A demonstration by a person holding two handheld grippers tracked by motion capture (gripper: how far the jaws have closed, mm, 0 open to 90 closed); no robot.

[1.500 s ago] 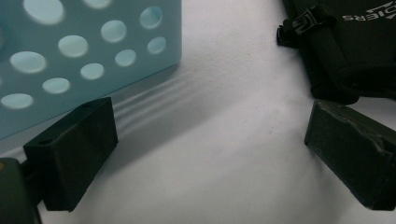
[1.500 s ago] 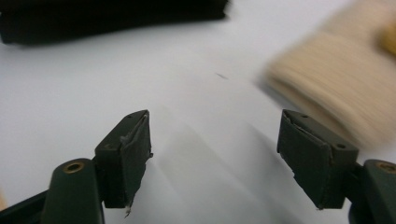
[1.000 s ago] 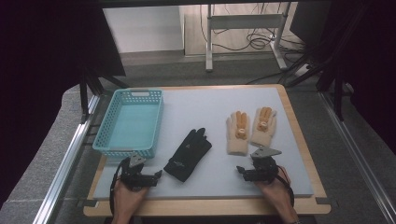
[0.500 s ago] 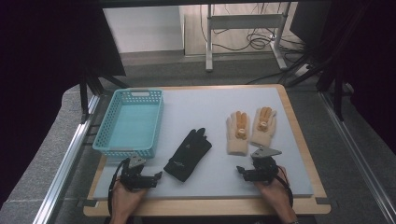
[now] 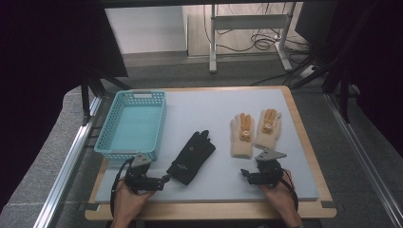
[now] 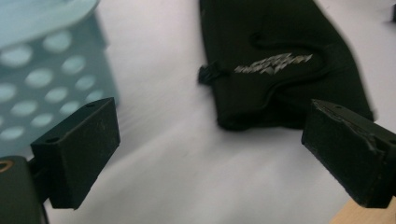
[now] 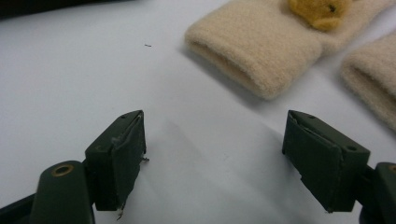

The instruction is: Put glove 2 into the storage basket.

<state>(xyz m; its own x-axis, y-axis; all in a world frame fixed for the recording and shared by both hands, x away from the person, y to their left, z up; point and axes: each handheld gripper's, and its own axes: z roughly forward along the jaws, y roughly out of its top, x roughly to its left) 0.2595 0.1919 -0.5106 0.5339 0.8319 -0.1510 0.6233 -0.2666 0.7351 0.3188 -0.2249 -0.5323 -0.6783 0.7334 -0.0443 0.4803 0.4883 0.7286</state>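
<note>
high view: nothing is moved yet — the basket (image 5: 132,124) is empty, the black glove (image 5: 191,157) lies just beside it on the mat. left gripper (image 5: 163,180) and right gripper (image 5: 244,174) both stand wide, holding nothing. the beige gloves (image 5: 255,131) wait near the right one — nothing blocks the way.

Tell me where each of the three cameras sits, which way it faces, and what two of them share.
High view: above the person's side, facing forward and down on the table, basket, black glove, beige gloves; both hands hold the left gripper and right gripper.
Left gripper view: rides the left gripper, jaws apart, facing the black glove's cuff and the basket wall.
Right gripper view: rides the right gripper, jaws apart, facing the beige cuffs.
The high and left views share the black glove.
</note>
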